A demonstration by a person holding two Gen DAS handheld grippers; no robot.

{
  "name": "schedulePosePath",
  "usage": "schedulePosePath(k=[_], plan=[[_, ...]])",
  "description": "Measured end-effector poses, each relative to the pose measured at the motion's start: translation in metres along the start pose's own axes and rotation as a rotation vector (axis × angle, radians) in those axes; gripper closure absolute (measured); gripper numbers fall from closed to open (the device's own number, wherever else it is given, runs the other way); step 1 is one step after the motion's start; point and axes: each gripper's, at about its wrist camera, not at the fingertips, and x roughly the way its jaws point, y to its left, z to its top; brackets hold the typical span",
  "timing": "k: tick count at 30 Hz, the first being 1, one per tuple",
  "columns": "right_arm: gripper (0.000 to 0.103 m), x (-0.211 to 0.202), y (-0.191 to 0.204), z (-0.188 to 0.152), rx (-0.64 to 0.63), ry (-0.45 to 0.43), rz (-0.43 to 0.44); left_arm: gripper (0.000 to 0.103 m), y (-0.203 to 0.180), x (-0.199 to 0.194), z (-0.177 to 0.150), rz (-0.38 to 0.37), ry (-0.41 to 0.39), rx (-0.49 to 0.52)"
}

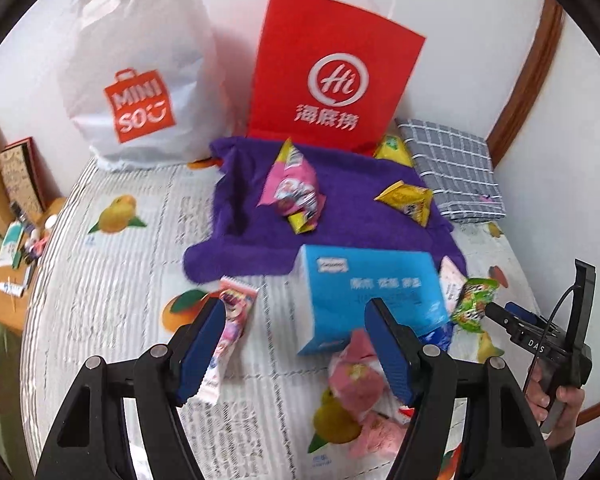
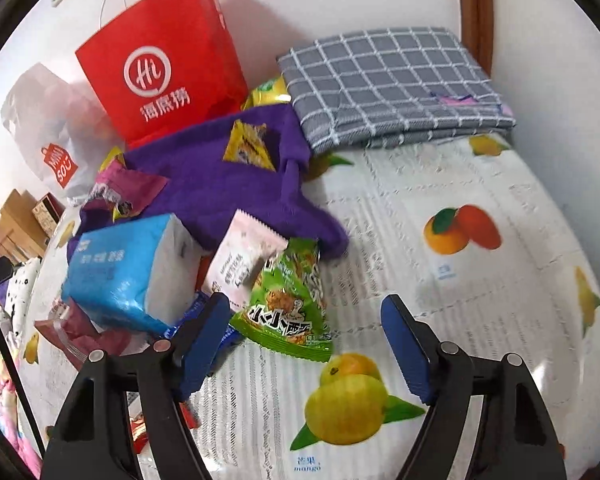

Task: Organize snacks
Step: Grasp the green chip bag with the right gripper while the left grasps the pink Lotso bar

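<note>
While the snacks lie scattered, I judge the sorting barely begun. Left wrist view: my left gripper (image 1: 296, 336) stands part open, nothing between its pads, over the fruit-print sheet (image 1: 112, 280). Pink-striped packet (image 1: 230, 320) sits by one finger, blue tissue pack (image 1: 368, 300) ahead, a pink packet (image 1: 290, 188) and yellow packet (image 1: 406, 200) on the purple cloth (image 1: 352, 208). Right gripper (image 1: 496, 312) only partly in frame. Packets near the bottom blur together.

Right wrist view: right gripper (image 2: 304, 332) part open, empty, green packet (image 2: 288, 304) lying between its fingers, untouched. Whether the red bag (image 2: 164, 60) holds anything, I cannot tell; items under the tissue pack are hidden.
</note>
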Motion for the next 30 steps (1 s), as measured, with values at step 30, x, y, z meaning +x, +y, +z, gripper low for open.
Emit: schedulePosePath(k=[30], plan=[[0.055,0.000,-0.010,-0.015,0.036,0.011,0.022,0.047,0.046,0.091,-0.025,0.135,0.145,0.006]])
